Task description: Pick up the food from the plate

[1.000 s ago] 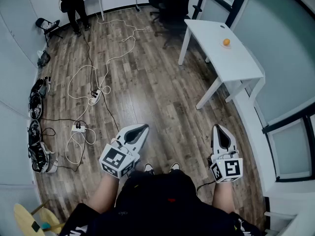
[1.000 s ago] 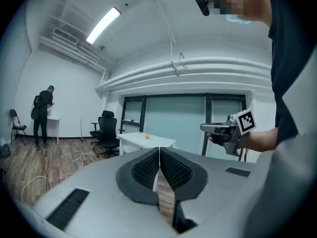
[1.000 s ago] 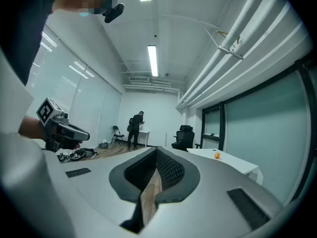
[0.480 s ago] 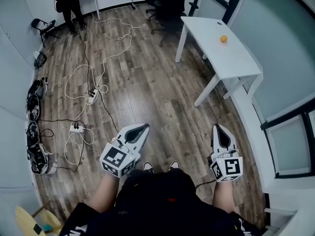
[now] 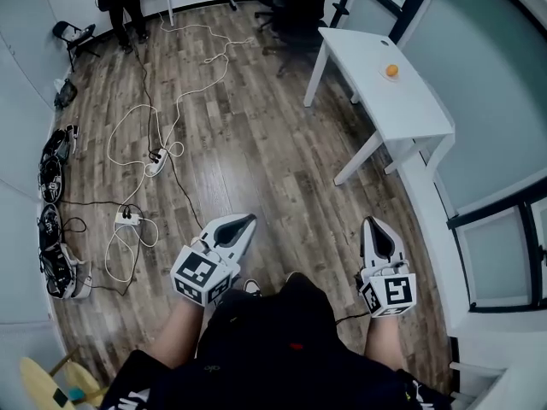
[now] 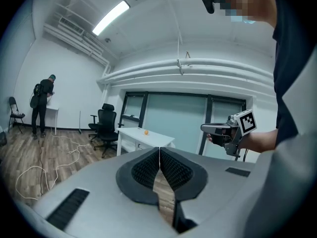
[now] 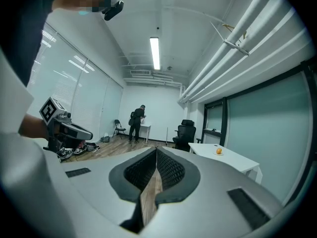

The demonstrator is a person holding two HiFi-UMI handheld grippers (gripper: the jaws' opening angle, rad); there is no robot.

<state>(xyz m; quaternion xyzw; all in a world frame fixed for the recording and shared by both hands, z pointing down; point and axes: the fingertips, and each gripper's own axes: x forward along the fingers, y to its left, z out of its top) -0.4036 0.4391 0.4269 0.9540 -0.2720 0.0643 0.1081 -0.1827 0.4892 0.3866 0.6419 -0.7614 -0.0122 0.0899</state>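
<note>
Only their own views show the left gripper (image 6: 159, 158) and right gripper (image 7: 156, 163) pinched shut and empty; overhead, the orange (image 5: 391, 71) sits well away on the white table (image 5: 410, 109).

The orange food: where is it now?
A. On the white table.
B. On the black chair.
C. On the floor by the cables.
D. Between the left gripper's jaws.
A: the head view shows the orange food resting on the white table.
</note>
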